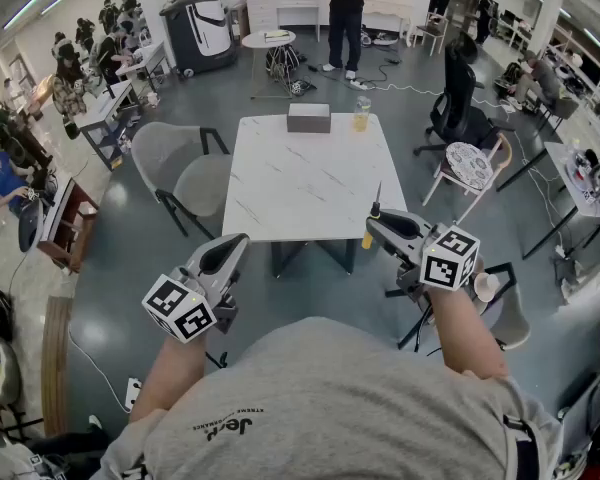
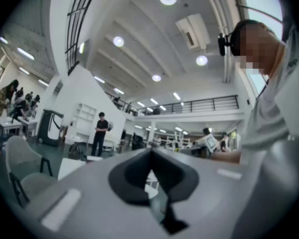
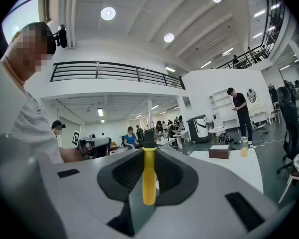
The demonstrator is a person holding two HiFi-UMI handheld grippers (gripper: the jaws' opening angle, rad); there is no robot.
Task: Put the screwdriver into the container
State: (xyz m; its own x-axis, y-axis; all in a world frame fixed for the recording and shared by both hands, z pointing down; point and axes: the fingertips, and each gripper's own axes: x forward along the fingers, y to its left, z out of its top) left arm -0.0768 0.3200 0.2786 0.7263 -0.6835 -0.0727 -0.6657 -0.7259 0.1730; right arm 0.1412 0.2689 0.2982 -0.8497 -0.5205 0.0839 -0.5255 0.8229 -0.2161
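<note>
I saw one screwdriver [image 3: 149, 176], and it was clamped in the right gripper [image 1: 375, 224]. Its yellow handle stood upright between the two jaws, which were closed on it from both sides. The black collar and the thin metal shaft came out above the jaw tips. In the head view the screwdriver [image 1: 370, 223] was in the air at the near edge of the table [image 1: 300, 183], on my right side, not touching the top.

The left gripper [image 1: 238, 244] was held on the other side, in front of the near left corner of the table. In the left gripper view, the two jaws of the left gripper [image 2: 150, 156] were pressed together, with nothing between them.

There was one container [image 1: 309, 118], a small dark box. It stood at the far edge of the white marble table, well apart from the screwdriver. One cup [image 1: 361, 114] with a yellowish drink stood near it on its right. In the right gripper view the container [image 3: 220, 152] and the cup [image 3: 244, 147] showed also side by side.

Around the table I saw one grey chair [image 1: 175, 173] on the left. On the right were one black office chair [image 1: 458, 98] and one chair with a patterned seat [image 1: 470, 165]. One standing person [image 1: 345, 13] was beyond the far end.
</note>
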